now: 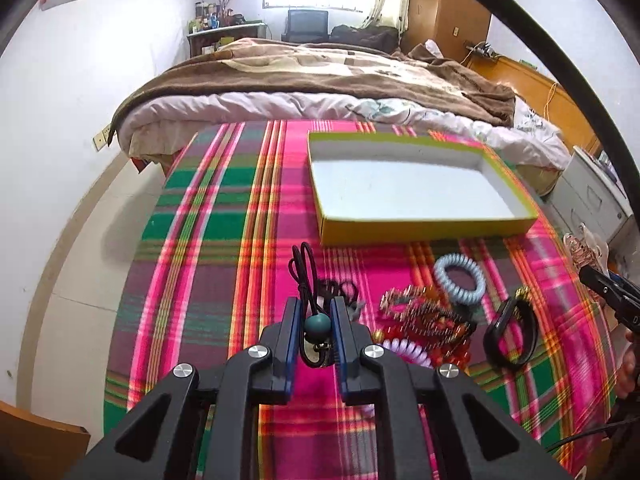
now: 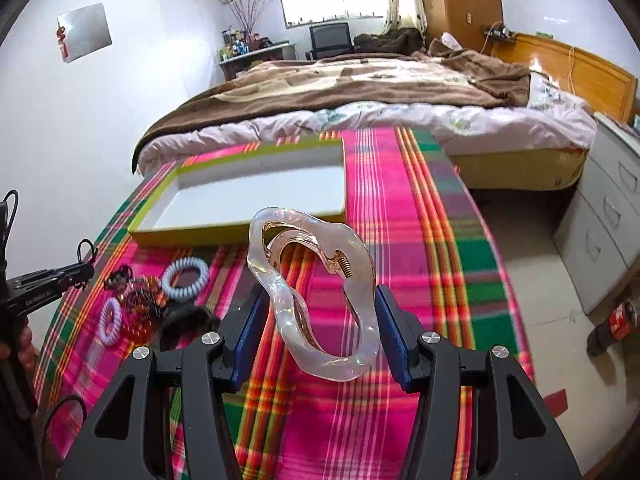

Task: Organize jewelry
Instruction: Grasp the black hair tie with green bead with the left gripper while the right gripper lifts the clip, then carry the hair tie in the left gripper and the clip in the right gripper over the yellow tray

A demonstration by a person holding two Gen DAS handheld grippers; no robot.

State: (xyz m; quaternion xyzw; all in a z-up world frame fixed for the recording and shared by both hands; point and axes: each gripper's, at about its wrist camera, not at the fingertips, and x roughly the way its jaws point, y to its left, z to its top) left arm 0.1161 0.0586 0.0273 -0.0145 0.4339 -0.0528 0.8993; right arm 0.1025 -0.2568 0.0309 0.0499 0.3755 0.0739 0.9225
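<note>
- Left gripper [image 1: 315, 320] is pressed together on a black cord hair tie [image 1: 304, 276] with a teal bead, lifted above the plaid cloth [image 1: 224, 208].
- Right gripper [image 2: 322, 320] pinches a clear hair claw clip [image 2: 316, 292] — held upright.
- Yellow-rimmed box [image 1: 424, 230] sits beyond; the remaining jewelry pile [image 1: 424, 320] lies before it.

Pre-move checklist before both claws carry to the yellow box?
1. Left claw shut on the black cord with teal bead: ok.
2. Right claw shut on the clear hair clip: ok.
3. Hair clip off the plaid cloth: ok.
4. Cord's lower end free of the jewelry pile: cannot tell.
5. Yellow box open and empty: ok.
6. Path to the box free for both: ok.
</note>
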